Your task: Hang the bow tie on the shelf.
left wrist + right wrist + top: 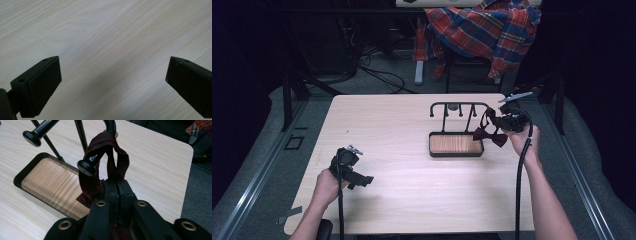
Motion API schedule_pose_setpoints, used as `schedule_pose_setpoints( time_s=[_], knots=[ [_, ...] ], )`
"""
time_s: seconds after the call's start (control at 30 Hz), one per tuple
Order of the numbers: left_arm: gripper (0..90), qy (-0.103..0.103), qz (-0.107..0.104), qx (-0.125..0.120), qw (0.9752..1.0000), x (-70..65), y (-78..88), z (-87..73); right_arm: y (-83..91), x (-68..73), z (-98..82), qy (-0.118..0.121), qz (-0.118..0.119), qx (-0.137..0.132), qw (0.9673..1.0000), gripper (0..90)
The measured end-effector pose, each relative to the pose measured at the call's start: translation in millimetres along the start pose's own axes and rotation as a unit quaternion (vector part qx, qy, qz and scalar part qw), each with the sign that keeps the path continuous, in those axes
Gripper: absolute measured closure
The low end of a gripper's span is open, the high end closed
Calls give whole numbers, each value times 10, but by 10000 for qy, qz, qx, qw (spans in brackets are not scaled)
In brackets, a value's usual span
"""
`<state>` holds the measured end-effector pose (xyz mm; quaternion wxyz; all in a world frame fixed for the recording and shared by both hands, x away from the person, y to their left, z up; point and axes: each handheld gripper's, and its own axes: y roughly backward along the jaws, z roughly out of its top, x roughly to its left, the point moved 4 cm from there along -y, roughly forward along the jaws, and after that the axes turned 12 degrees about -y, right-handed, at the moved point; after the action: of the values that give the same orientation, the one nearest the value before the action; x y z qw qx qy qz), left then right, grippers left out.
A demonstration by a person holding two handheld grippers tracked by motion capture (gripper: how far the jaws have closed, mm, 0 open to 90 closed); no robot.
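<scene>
With the right gripper (117, 185) clamped on the bow tie (490, 135), its strap (110, 152) looped over the rack's hook (87, 166), a careless release could slip it off; left gripper (113, 82) gapes wide.

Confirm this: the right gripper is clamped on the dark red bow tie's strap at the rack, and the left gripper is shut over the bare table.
Wrong on the left gripper: the left gripper view shows it open over the bare table. The right gripper is clamped on the bow tie at the rack.

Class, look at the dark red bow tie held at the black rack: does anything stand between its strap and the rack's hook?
Nothing visible does. The right hand-held gripper is shut on the bow tie, and the strap already loops over the rack's hook above the wooden tray.
</scene>
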<state>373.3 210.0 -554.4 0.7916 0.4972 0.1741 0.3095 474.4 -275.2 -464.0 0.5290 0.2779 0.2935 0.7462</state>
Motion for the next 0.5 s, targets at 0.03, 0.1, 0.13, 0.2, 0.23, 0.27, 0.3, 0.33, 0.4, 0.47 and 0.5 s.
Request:
schedule_pose_setpoints(
  time_s=[0.03, 0.1, 0.13, 0.2, 0.23, 0.27, 0.3, 0.33, 0.4, 0.47, 0.5],
  knots=[
    [2, 0, 0, 0, 10000, 0, 0, 0, 0, 0, 0, 0, 0, 0, 10000, 882],
    [2, 4, -12, -20, 10000, -1, 3, 0, -10, -2, -6, 12, 35, 32, 10000, 881],
    [2, 5, -12, -35, 10000, -1, 5, 2, -15, -2, -9, -4, 31, 18, 10000, 881],
    [2, 10, -17, -41, 10000, -3, 5, 3, -29, -1, -18, -26, 101, 37, 9999, 881],
    [2, 11, -24, -43, 10000, -4, 5, 4, -35, 1, -22, -37, 94, 36, 9999, 880],
    [2, 8, -25, -44, 10000, -6, 5, 5, -48, 16, -32, -46, 133, 99, 9999, 880],
    [1, 6, -27, -44, 10000, -5, 5, 5, -58, 25, -34, -31, 137, 87, 9999, 880],
    [2, 6, -27, -44, 10000, -5, 5, 5, -66, 36, -36, -31, 135, 90, 9999, 880],
    [2, 8, -42, -48, 10000, -4, 4, 3, -80, 47, -41, -7, 152, 126, 9998, 879],
    [2, -8, -51, -45, 10000, -7, 4, 3, -96, 52, -49, -5, 167, 162, 9997, 874],
    [2, -8, -51, -45, 10000, -7, 4, 3, -103, 54, -53, -18, 171, 176, 9997, 868]
  ],
)
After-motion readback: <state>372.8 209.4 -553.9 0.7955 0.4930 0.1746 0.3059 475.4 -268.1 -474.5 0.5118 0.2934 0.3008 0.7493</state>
